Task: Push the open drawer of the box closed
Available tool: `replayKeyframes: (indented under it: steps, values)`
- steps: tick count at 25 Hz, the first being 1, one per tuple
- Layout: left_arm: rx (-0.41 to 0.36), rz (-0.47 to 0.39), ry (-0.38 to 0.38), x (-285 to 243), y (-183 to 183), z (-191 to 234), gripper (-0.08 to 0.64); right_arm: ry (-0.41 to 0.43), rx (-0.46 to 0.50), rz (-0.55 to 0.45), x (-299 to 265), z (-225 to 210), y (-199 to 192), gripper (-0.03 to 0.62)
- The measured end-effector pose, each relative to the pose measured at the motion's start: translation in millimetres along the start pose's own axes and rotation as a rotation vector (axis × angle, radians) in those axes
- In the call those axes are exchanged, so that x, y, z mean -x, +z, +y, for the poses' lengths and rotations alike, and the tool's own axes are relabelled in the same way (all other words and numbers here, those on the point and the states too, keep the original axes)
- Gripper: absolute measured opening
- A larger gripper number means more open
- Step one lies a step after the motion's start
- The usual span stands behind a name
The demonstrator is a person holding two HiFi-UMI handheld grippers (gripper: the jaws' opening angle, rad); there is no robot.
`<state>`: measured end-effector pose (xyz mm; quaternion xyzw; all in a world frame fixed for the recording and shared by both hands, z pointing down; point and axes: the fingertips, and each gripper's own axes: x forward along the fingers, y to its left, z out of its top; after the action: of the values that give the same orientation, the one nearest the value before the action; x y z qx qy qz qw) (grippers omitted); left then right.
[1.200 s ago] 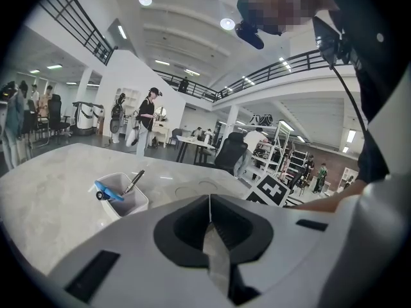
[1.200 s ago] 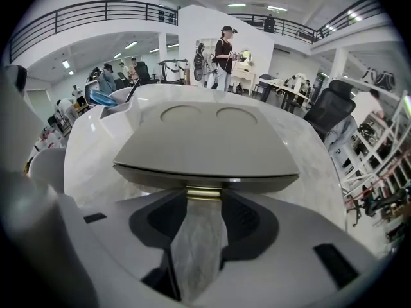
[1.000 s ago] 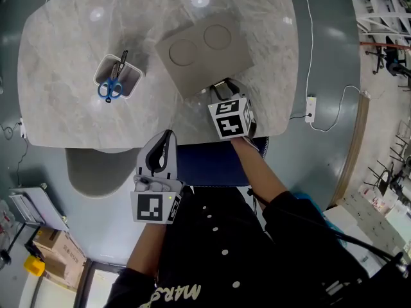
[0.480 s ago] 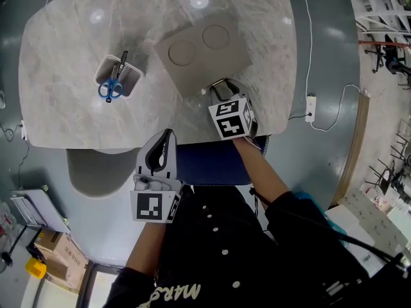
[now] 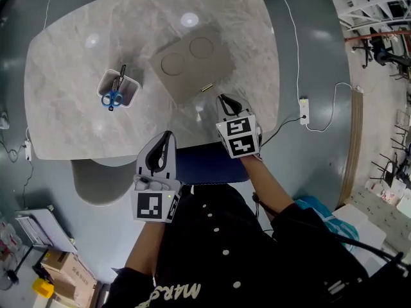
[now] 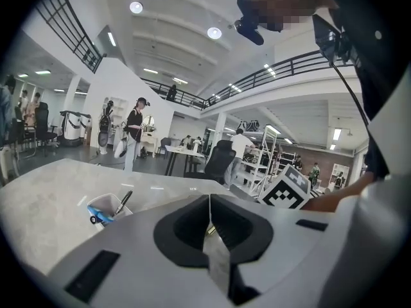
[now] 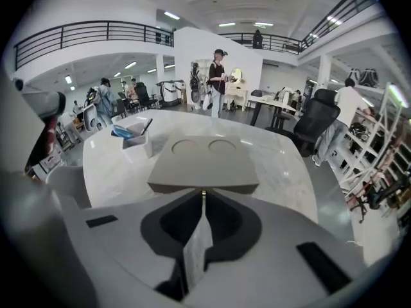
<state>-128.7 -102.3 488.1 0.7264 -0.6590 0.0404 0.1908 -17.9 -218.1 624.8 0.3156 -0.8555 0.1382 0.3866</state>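
Lifts right gripper (image 5: pixel 223 99) back toward five o'clock, clear of box (image 5: pixel 191 63) at twelve o'clock on table (image 5: pixel 70 114), drawer (image 7: pixel 212 187) apparently flush; just closes its jaws on nothing. Holds left gripper (image 5: pixel 167 135) shut, idle at seven o'clock.

Our left claw (image 6: pixel 209 201) fills the lower part of the view, its two jaws pressed together along one seam with nothing between them. Beyond it, to the left, stretches the pale tabletop (image 6: pixel 45 194). On it stands a small white cup (image 6: pixel 104 205) holding blue-handled scissors (image 6: pixel 98 218) and a black pen (image 6: pixel 124 201) that leans out to the right. Past the tabletop's far edge we see a dark office chair (image 6: pixel 218 160), a standing person in a dark top (image 6: pixel 135 130) and a railed balcony (image 6: pixel 276 72) under round ceiling lights (image 6: pixel 135 7). Our own dark clothing (image 6: pixel 376 56) looms at the upper right.
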Motion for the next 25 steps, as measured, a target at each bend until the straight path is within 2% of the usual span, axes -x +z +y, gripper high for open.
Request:
replayKeyframes:
  steps: [13, 25]
  values:
    - [-0.093, -0.167, -0.084, 20.4, 78.4, -23.9, 0.017, -0.061, -0.122, -0.332, 127.8, -7.6, 77.2, -0.003]
    - [-0.140, -0.281, -0.120, 45.7, 128.8, -36.0, 0.017, -0.137, -0.134, -0.600, 227.9, 10.6, 116.5, -0.003]
